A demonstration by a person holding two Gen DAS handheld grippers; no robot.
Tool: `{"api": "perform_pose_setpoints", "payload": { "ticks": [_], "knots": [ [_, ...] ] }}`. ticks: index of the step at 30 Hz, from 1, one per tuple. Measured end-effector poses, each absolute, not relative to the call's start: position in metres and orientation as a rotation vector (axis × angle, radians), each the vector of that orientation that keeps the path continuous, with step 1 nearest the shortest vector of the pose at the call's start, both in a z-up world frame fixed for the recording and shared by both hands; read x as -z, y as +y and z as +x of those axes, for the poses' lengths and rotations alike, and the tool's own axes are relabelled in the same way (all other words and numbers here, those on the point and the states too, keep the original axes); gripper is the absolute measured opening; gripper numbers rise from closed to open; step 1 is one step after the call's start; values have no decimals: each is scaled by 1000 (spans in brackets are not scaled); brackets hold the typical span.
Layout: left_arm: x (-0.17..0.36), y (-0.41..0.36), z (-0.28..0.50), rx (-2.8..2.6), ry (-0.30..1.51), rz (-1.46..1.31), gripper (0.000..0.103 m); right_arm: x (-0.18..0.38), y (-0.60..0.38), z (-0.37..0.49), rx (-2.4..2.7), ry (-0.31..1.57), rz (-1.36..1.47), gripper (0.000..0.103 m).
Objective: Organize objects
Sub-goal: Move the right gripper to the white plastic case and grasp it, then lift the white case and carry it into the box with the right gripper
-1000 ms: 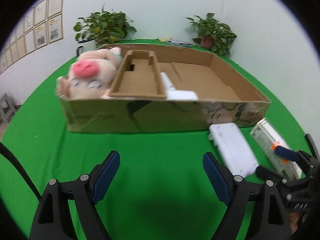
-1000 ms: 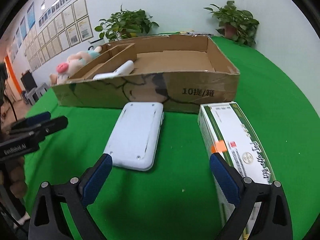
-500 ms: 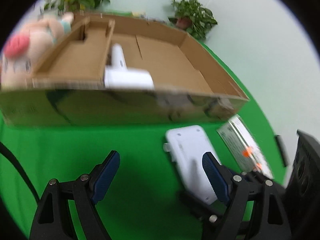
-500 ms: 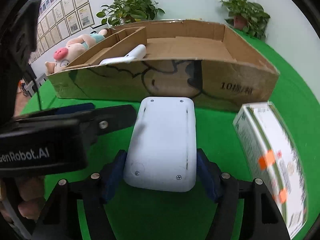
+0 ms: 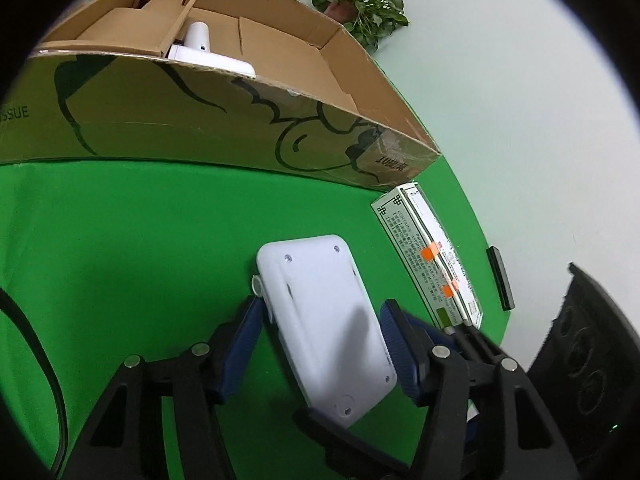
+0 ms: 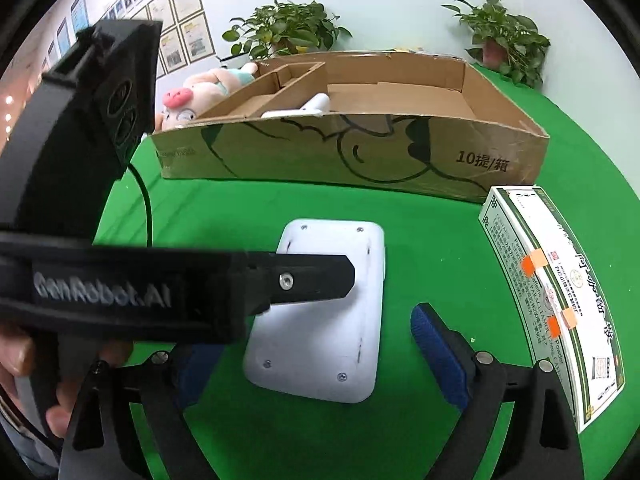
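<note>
Both grippers straddle the white device (image 5: 324, 320) lying flat on the green cloth (image 5: 120, 240): the left gripper (image 5: 320, 344) has just been closing and its blue pads meet the device's sides, while the right gripper (image 6: 316, 364) has just reopened and its right pad stands clear. Just right lies the green-striped carton (image 6: 560, 300). Farther off, only the right wrist view shows the plush pig (image 6: 188, 96) beside the cardboard box (image 6: 360, 156); the left shows a white item (image 5: 200, 44) inside.

left wrist: close, angled down | right wrist: close, angled down | shared: white device (image 5: 324, 320) (image 6: 324, 316), cardboard box (image 5: 168, 120) (image 6: 360, 160)
</note>
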State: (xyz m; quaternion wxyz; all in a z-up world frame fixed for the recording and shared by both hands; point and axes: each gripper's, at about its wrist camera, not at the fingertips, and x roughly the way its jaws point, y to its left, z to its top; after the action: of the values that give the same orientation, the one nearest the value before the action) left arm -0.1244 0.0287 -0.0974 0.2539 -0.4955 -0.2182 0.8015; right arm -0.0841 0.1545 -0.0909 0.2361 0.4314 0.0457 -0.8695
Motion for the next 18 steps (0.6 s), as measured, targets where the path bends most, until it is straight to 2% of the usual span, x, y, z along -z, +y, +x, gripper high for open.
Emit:
{"api": "perform_pose_setpoints", "payload": {
  "ticks": [1,6,7,9,18],
  "knots": [
    [98,29,-124,-2174,-599,-1348,57,93,154,-84,2360,117,1189,84],
    [103,25,-123,-2165,-635,-1375,38,94,161,-68,2352,167,1174,80],
    [103,24,-123,-2156,-646,-1384,37,95,158,-65,2369,208,1177,70],
    [105,24,-121,-2160,-643,-1391,34,97,156,-61,2401,280,1175,70],
    [94,24,-112,-2170,-623,-1367,32,89,156,-52,2448,241,1164,68]
  ]
}}
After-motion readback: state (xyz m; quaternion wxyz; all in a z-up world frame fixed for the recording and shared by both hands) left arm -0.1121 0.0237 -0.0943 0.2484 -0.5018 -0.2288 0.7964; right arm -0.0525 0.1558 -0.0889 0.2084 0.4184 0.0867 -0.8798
